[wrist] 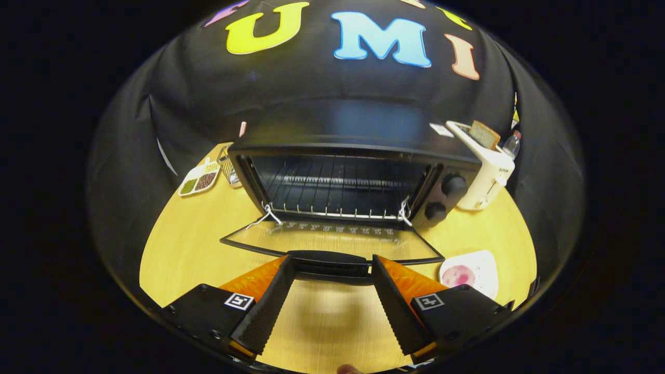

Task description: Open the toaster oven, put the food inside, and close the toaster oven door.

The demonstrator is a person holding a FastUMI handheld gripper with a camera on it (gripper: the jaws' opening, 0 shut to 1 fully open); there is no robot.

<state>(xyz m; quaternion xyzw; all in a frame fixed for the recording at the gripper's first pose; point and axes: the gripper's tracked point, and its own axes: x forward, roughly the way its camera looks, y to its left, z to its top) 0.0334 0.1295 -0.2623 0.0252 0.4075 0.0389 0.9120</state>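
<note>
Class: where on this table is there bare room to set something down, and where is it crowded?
Free: bare table left of the open door, below the tray; and between the open fingers, gripper at the door handle. Crowded: right side, with plate, toaster, oven.

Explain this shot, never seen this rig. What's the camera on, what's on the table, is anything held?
The camera rides on a hand-held gripper, looking forward along its two fingers. They stand open at either end of the handle of the toaster oven door, which lies folded down; whether they touch it is unclear. Nothing else is held. Beyond is the open toaster oven with a bare wire rack. On the wooden table: a plate with pink food, a white toaster holding bread, and a divided tray.
</note>
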